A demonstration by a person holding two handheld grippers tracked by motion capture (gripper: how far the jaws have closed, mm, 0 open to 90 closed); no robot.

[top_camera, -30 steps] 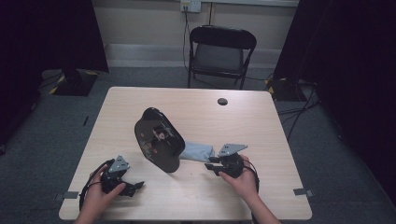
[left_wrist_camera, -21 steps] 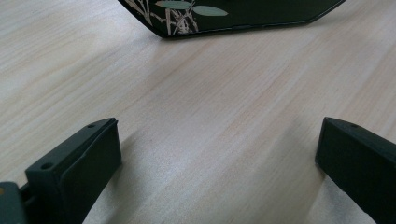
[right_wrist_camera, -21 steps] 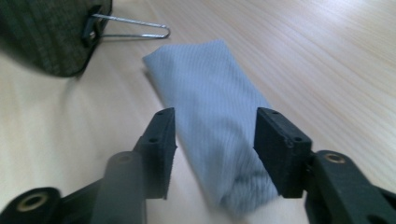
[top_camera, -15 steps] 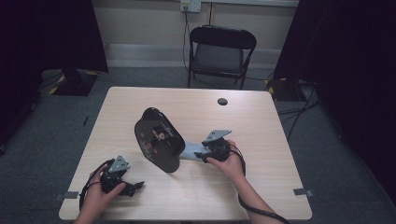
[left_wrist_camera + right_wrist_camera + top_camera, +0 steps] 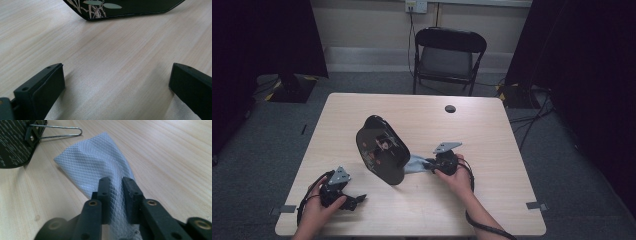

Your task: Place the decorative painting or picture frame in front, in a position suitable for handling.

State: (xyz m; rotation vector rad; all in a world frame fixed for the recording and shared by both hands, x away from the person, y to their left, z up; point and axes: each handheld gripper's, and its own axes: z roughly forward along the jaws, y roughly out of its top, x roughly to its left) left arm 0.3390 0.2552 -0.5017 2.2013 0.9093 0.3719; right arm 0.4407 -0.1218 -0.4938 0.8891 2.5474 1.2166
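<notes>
Between the jaws of the right gripper (image 5: 115, 182) sits the pale cloth (image 5: 96, 162), pinched at its near end; the jaws have just been closing and now press on the fabric from both sides; ahead of the tips the cloth fans out flat on the wooden table (image 5: 492, 130), its far edge just beside the black stand (image 5: 382, 150) and its wire foot (image 5: 62, 131); well apart, the left gripper (image 5: 116, 82) rests low over bare wood, jaws spread wide with nothing between them; beyond its tips lies the edge of the stand.
</notes>
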